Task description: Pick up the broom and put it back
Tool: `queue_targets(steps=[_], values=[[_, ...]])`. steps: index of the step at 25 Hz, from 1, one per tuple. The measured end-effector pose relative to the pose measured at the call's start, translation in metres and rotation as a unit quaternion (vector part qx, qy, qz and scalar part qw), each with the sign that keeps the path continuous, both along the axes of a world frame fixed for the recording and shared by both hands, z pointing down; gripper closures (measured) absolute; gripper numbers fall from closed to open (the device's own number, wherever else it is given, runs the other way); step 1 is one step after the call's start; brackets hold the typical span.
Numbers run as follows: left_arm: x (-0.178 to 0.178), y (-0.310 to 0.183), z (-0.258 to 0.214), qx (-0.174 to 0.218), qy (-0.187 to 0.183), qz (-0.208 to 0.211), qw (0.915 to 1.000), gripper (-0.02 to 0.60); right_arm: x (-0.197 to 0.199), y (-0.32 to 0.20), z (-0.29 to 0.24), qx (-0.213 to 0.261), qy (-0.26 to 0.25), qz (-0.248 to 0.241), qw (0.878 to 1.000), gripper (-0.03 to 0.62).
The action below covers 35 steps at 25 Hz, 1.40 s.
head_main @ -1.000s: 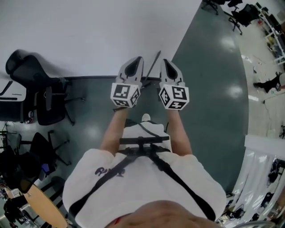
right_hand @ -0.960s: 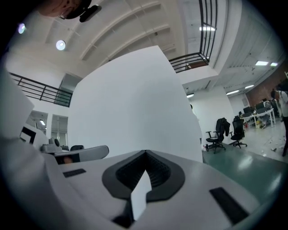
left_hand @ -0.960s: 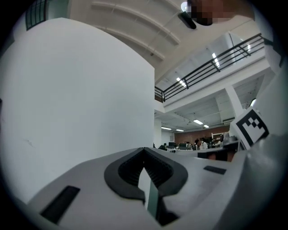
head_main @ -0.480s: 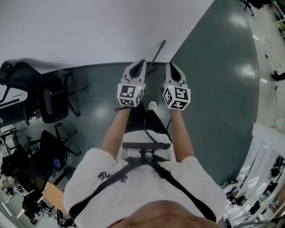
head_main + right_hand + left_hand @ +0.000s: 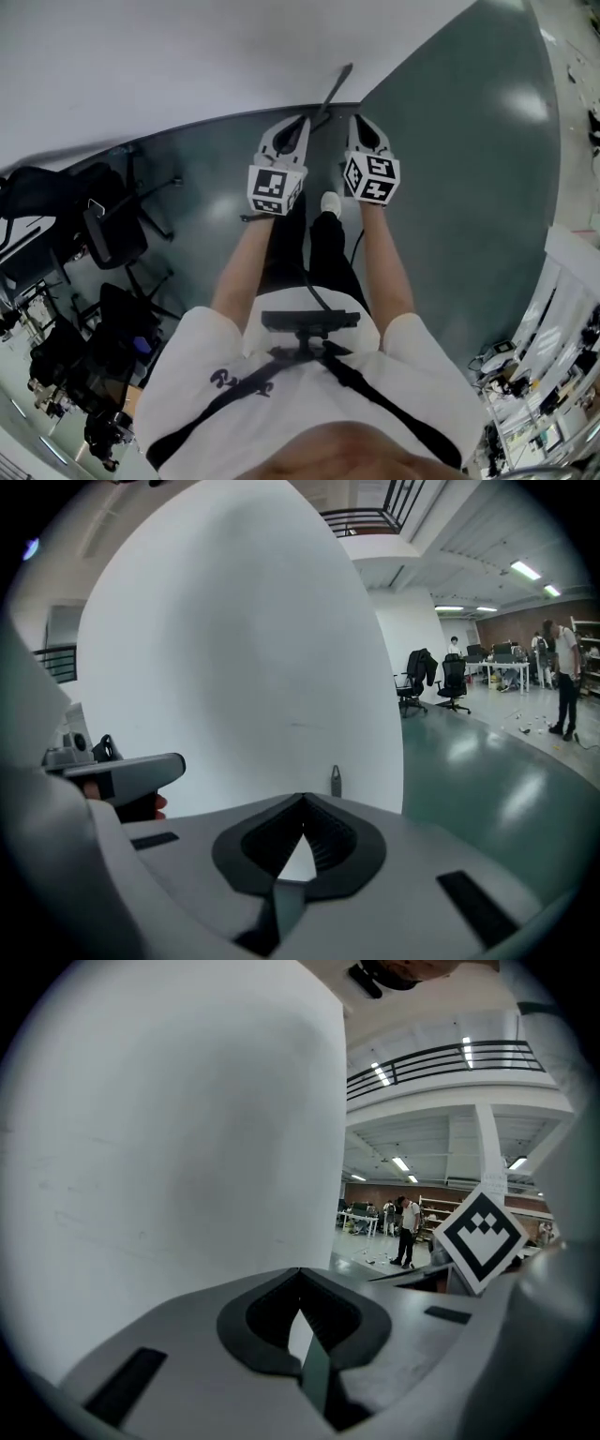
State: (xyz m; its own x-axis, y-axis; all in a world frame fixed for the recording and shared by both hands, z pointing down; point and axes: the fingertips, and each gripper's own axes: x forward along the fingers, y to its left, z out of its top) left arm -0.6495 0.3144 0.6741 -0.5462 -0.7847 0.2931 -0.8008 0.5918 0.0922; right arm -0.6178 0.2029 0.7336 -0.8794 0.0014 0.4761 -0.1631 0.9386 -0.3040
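Left gripper (image 5: 300, 1277) and right gripper (image 5: 302, 801): jaws pressed together, empty. Just beyond the right jaws, a slim dark broom handle (image 5: 336, 780) stands against the white wall (image 5: 234, 649); the left gripper view misses it.

- A large open workshop hall is being shown: a glossy green floor (image 5: 450, 141) is being seen at the head view's right.
- Office chairs (image 5: 108, 234) are being seen at its left.
- A mezzanine railing (image 5: 441, 1058) and ceiling strip lights (image 5: 401, 1163) are being shown at the left gripper view's upper right.
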Motion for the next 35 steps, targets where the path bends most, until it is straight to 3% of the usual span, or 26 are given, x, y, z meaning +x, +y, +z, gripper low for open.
queue_targets(steps=[9, 10, 17, 22, 27, 30, 31, 35], values=[[-0.04, -0.014, 0.073, -0.007, 0.038, 0.019, 0.9991, 0.569, -0.052, -0.006, 0.101, 0.018, 0.05, -0.028, 0.998, 0.593], [-0.042, -0.017, 0.078, -0.009, 0.04, 0.021, 0.9989, 0.569, -0.057, -0.007, 0.109, 0.02, 0.053, -0.03, 0.998, 0.555], [-0.052, -0.03, 0.106, -0.008, 0.05, 0.026, 0.9984, 0.569, -0.089, -0.011, 0.163, 0.007, 0.074, -0.033, 0.997, 0.448], [-0.06, -0.032, 0.115, -0.007, 0.052, 0.02, 0.9984, 0.569, -0.114, -0.018, 0.187, -0.012, 0.077, -0.011, 0.997, 0.445], [-0.067, -0.031, 0.117, -0.004, 0.055, 0.012, 0.9984, 0.569, -0.133, -0.027, 0.2, -0.001, 0.088, -0.001, 0.996, 0.445], [-0.064, -0.028, 0.115, -0.001, 0.06, 0.005, 0.9982, 0.569, -0.134, -0.031, 0.2, 0.014, 0.095, 0.0, 0.995, 0.449], [-0.062, -0.026, 0.115, 0.001, 0.067, 0.001, 0.9978, 0.569, -0.133, -0.032, 0.2, 0.018, 0.099, 0.001, 0.995, 0.495], [-0.061, -0.014, 0.117, 0.008, 0.085, -0.016, 0.9962, 0.569, -0.121, -0.026, 0.197, 0.027, 0.109, 0.001, 0.994, 0.499]])
